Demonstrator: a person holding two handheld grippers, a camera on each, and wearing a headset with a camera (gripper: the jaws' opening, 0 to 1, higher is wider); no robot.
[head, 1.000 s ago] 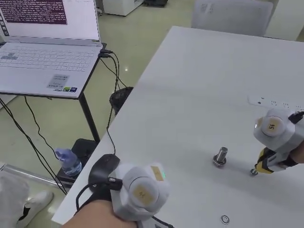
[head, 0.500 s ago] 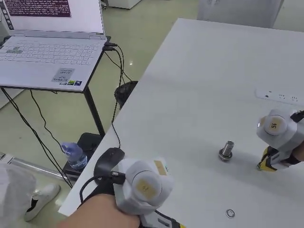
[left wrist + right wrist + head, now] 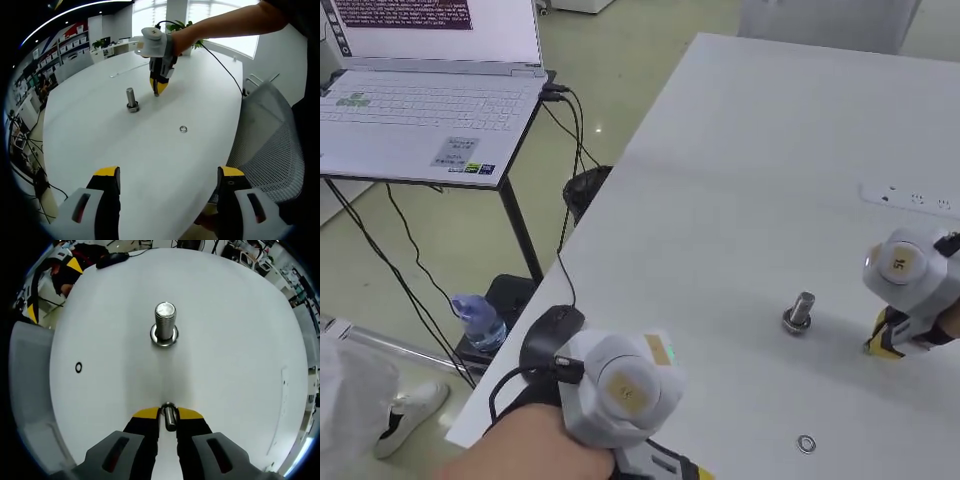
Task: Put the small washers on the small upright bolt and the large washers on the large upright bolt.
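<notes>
The large bolt (image 3: 799,312) (image 3: 165,325) (image 3: 131,99) stands upright on the white table (image 3: 740,190), with washers around its base. The small bolt (image 3: 169,416) stands upright between the yellow jaw tips of my right gripper (image 3: 167,412) (image 3: 876,347) (image 3: 158,91), which is shut on it. The gripper hides this bolt in the head view. One loose washer (image 3: 806,443) (image 3: 78,367) (image 3: 183,129) lies flat on the table nearer me. My left gripper (image 3: 167,175) (image 3: 675,470) hovers at the table's near edge, open, with nothing between its jaws.
A power strip (image 3: 910,200) lies at the table's far right. Left of the table, a laptop (image 3: 420,100) sits on a stand with cables hanging. A black mouse (image 3: 548,335) rests on the near corner. A mesh chair (image 3: 275,145) stands close by.
The head camera shifted a little. A second ago the small bolt showed under the right gripper's tip in the head view; now the gripper covers it. The left gripper has barely moved.
</notes>
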